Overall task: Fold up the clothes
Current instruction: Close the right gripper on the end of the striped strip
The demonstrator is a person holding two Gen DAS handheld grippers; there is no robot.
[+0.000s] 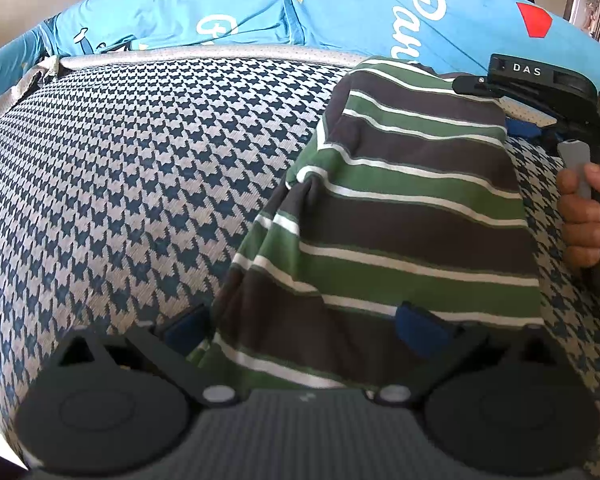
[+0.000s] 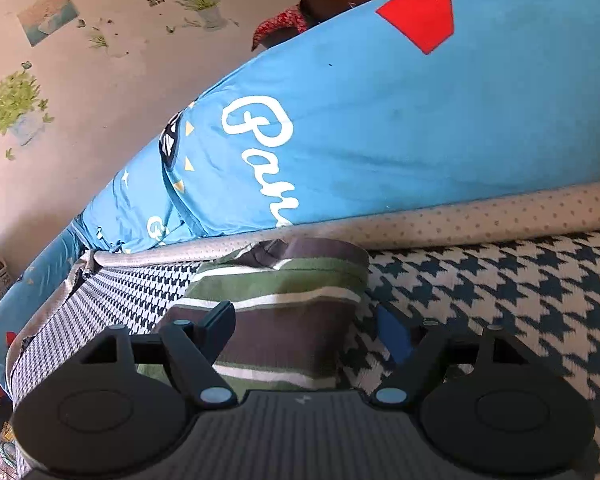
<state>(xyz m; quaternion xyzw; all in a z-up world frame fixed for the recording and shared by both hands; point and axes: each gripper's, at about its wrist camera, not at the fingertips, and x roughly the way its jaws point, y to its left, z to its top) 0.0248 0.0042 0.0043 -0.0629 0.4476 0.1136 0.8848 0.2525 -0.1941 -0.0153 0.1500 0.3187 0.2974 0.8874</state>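
Right tongs [image 2: 308, 332] agape, angled downward

The left wrist camera looks steeply down, close over the striped shirt [image 1: 400, 208] on the houndstooth mattress [image 1: 140, 184], with the right tool [image 1: 540, 84] at its right edge. The right wrist camera sits lower and flatter, facing the blue pillow [image 2: 380, 120] and wall. Both views share shirt, mattress and pillow.
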